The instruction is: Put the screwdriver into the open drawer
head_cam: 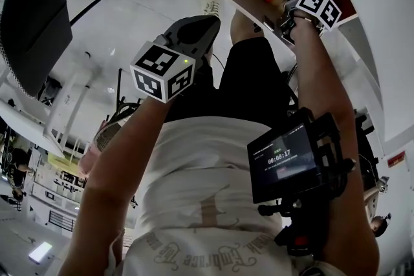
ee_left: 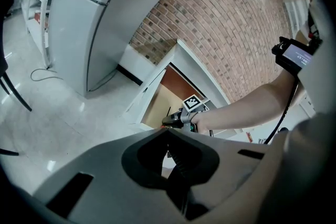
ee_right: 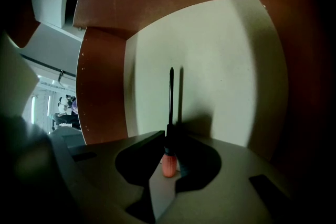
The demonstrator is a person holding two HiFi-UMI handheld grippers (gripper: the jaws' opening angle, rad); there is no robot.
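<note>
Brown wooden walls and a pale bottom form the open drawer (ee_right: 231, 50). Inside it, the right tongs (ee_right: 169, 164) grip the screwdriver (ee_right: 170, 113) by its orange handle. The left tongs (ee_left: 170, 159) are closed and empty, over a glossy white floor (ee_left: 47, 123) near a brick wall (ee_left: 236, 34).

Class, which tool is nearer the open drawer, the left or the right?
Right. The right tool reaches into the drawer, holding the screwdriver over its floor; the left tool hangs outside, well short of it.
</note>
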